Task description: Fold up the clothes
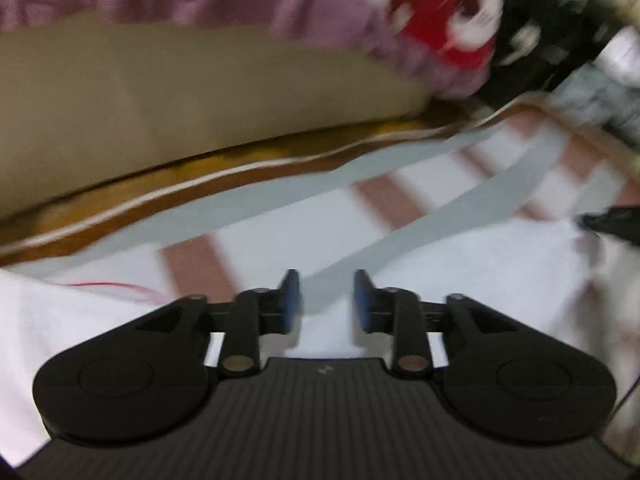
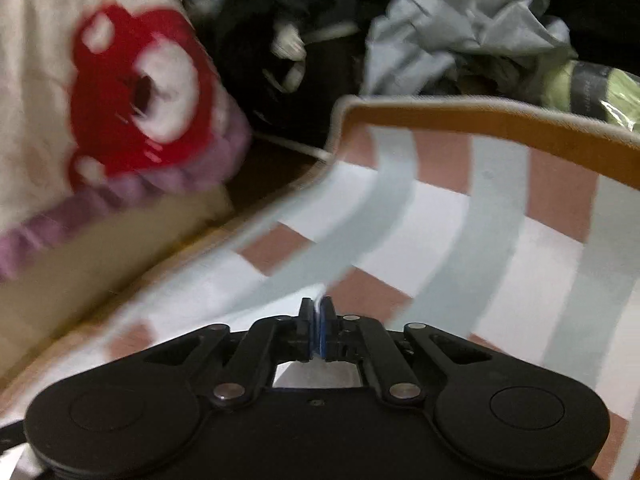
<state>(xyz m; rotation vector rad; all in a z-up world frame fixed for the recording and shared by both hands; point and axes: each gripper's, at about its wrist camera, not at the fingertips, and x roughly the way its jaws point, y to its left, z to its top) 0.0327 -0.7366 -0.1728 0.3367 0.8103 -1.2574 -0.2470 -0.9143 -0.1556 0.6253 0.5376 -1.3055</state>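
Observation:
A white cloth lies rumpled over a checked sheet of white, pale grey and pink squares with an orange border. My left gripper hangs over it, jaws apart, nothing between the blue pads. In the right wrist view the checked sheet fills the right half. My right gripper is shut, and a thin edge of pale cloth sticks up from between its pads. Motion blur hides whether that edge belongs to the white cloth or the sheet.
A cream pillow with a red print and purple frill lies to the left, also the pillow at top right. A beige cushion sits under it. Behind the sheet's border is a heap of grey and black clothes.

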